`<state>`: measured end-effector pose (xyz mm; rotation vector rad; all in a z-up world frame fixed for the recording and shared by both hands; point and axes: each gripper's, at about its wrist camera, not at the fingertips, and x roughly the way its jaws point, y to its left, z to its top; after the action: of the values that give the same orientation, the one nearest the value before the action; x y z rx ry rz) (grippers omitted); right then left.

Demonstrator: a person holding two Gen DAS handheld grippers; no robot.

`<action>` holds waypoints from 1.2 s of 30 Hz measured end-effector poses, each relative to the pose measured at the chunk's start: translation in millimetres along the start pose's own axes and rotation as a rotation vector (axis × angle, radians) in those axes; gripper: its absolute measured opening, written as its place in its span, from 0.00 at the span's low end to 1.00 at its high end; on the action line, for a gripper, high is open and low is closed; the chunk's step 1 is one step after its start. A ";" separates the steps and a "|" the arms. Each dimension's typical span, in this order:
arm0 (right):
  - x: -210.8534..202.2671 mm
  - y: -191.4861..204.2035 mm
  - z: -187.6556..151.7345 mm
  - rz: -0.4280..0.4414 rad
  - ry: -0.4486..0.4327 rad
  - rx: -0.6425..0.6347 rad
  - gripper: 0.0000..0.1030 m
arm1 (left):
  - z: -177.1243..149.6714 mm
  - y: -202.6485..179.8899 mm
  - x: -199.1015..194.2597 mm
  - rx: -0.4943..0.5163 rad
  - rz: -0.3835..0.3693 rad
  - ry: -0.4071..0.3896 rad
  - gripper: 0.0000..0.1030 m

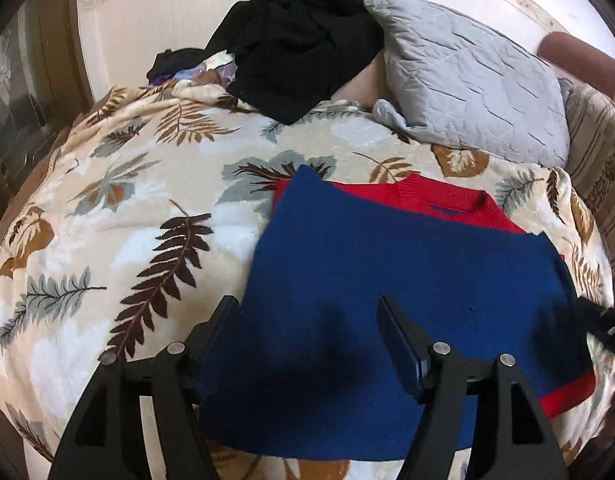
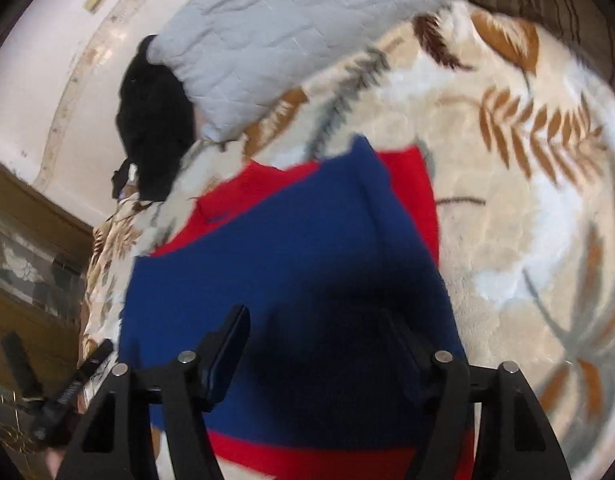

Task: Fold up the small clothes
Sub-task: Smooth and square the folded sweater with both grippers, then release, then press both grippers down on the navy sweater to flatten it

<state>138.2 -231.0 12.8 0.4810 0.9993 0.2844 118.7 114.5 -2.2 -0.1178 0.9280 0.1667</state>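
Observation:
A small knitted sweater [image 1: 387, 264], blue with a red collar [image 1: 427, 196] and red hem, lies folded flat on the leaf-patterned blanket [image 1: 127, 200]. My left gripper [image 1: 307, 312] hovers open over the sweater's near left part, with nothing between its fingers. In the right wrist view the same sweater [image 2: 291, 248] fills the middle, and my right gripper [image 2: 319, 320] stands open above its blue panel, gripping nothing. That view is blurred. Each gripper shows at the edge of the other's view: the right gripper [image 1: 603, 328] and the left gripper [image 2: 47, 392].
A heap of black clothes [image 1: 299, 40] lies at the far side of the bed beside a grey quilted pillow [image 1: 467, 80]. The pillow [image 2: 267, 40] and black heap [image 2: 155, 120] also show in the right wrist view. Wooden furniture [image 2: 27, 280] stands past the bed's left edge.

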 end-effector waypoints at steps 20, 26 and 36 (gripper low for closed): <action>21.1 -37.9 30.0 -0.029 0.003 0.149 0.78 | -8.1 -9.3 17.2 0.023 0.025 0.054 0.70; -35.7 -18.1 -29.1 0.081 -0.018 0.110 0.81 | -12.8 -14.4 5.2 0.011 -0.003 0.024 0.70; -20.3 -71.6 -102.2 0.229 0.025 0.465 0.81 | -41.6 -42.3 35.9 0.123 0.045 0.070 0.80</action>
<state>41.0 -275.4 -54.8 1.0204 1.0369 0.2624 115.3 69.1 -54.6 0.0107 1.0087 0.1474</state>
